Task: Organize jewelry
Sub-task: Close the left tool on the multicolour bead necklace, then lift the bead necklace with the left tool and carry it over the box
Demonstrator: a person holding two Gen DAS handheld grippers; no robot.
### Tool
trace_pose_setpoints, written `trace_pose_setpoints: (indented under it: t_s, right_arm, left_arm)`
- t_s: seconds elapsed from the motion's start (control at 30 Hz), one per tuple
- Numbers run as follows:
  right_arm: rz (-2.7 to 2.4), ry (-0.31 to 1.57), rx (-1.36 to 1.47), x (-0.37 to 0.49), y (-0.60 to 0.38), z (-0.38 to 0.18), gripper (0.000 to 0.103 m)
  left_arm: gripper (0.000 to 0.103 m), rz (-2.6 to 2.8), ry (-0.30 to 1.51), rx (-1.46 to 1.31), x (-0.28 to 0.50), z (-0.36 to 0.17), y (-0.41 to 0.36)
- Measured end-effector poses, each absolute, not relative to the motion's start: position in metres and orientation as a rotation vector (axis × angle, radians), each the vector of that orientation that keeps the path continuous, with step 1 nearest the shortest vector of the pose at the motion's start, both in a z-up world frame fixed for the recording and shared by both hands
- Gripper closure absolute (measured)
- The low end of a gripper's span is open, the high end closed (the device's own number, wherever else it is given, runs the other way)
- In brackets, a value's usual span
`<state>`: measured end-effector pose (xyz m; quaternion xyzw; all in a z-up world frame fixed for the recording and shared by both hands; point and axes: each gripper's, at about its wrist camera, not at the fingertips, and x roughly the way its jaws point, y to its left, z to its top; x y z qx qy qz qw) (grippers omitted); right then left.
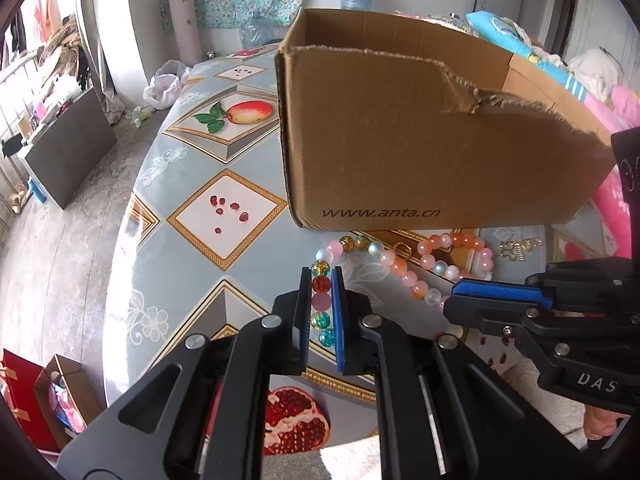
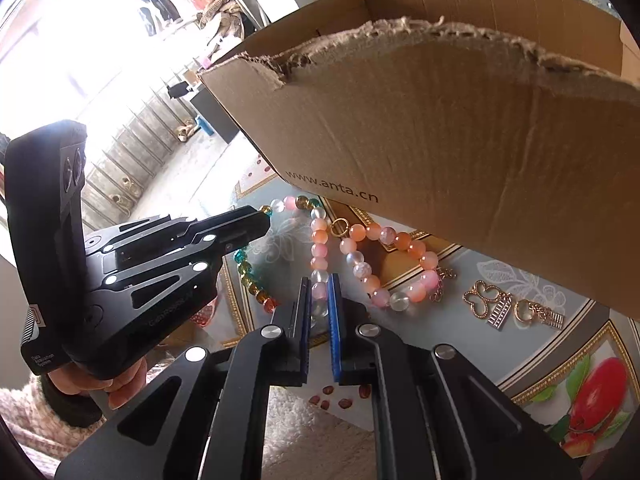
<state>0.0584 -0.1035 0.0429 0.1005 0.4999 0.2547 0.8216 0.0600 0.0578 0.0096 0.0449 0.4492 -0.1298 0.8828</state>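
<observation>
Grippers: both were on beaded strands in front of the box, on the table.
Left gripper (image 1: 321,280): jaws nearly closed, pads pressing on the multicolour bead strand (image 1: 321,304); amber, red, pink and teal beads sat between the blue pads.
Right gripper (image 2: 319,286): jaws nearly closed, pads clamped on the pink bead strand (image 2: 320,258); pale pink and clear beads showed in the gap.
Hand (image 2: 120,384): gripped the left tool's handle, knit sleeve at the wrist.
Multicolour bead strand: lay curved on the table, left of the pink one, far end close to the box's bottom edge.
Pink bead strand: looped on the table just in front of the box, with a small gold ring (image 2: 339,227) near its top.
Bracelet (image 2: 390,268): orange-pink loop, just right of the clamped strand, partly under the box's overhang.
Charms (image 2: 492,304): two gold pieces lay on the table, right of the bracelet, apart from both grippers.
Box (image 1: 420,140): open cardboard, torn top edge, sat behind all the jewelry.
Table (image 1: 192,160): blue fruit-print cover.
</observation>
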Motion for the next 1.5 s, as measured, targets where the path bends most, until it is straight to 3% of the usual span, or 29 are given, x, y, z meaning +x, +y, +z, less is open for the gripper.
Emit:
trace_pose_setpoints:
  t_s: [0.23,0.3,0.83,0.93,1.07,1.37,1.5]
  right_arm:
    - [0.565,1.011,0.231,0.046,-0.108,0.061,0.095]
    - [0.577,0.996,0.235,0.043,-0.109,0.067,0.102]
    - [0.631,0.949,0.371,0.027,-0.147,0.085,0.102]
    - [0.636,0.942,0.385,0.021,-0.154,0.084,0.097]
    - [0.64,0.94,0.438,0.017,-0.164,0.078,0.079]
    - [0.703,0.904,0.542,0.013,-0.179,0.078,0.077]
    - [0.728,0.875,0.573,0.008,-0.183,0.084,0.072]
  left_arm:
    - [0.095,-0.278,0.903,0.086,0.043,0.037,0.062]
    - [0.095,-0.279,0.888,0.088,0.037,0.046,0.062]
    - [0.095,-0.298,0.814,0.111,0.016,0.089,0.046]
    - [0.095,-0.304,0.803,0.115,0.015,0.096,0.044]
    - [0.095,-0.313,0.781,0.121,0.012,0.111,0.039]
    - [0.095,-0.365,0.728,0.122,0.001,0.144,0.025]
    - [0.095,-0.401,0.715,0.121,-0.006,0.154,0.015]
